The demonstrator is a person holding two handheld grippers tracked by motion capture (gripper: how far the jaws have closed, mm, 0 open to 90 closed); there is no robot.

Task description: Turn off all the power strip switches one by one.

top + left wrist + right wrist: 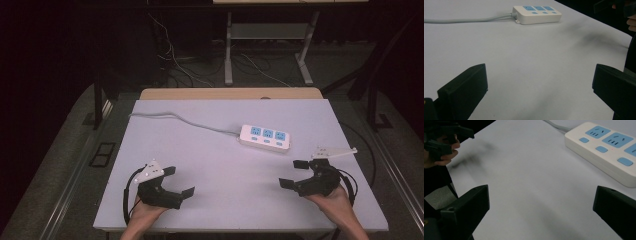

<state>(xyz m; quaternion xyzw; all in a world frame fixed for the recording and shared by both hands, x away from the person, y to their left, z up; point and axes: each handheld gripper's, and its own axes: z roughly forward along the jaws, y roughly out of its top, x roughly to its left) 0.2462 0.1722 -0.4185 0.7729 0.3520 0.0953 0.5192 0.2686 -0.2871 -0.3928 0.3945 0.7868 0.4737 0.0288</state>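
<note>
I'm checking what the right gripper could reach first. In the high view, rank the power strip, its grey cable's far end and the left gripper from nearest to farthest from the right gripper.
From the right gripper:
1. Power strip, just ahead and slightly left, mid-table.
2. Left gripper, across the table's near edge.
3. Cable's far end, at the far left corner.

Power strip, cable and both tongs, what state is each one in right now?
Power strip: flat on the table, face up, nothing plugged in, untouched.
Cable: lying loose across the table from the strip's left end to the far left edge.
Left tongs: open, empty, over the near left of the table.
Right tongs: open, empty, near the strip's right end, apart from it.
</note>
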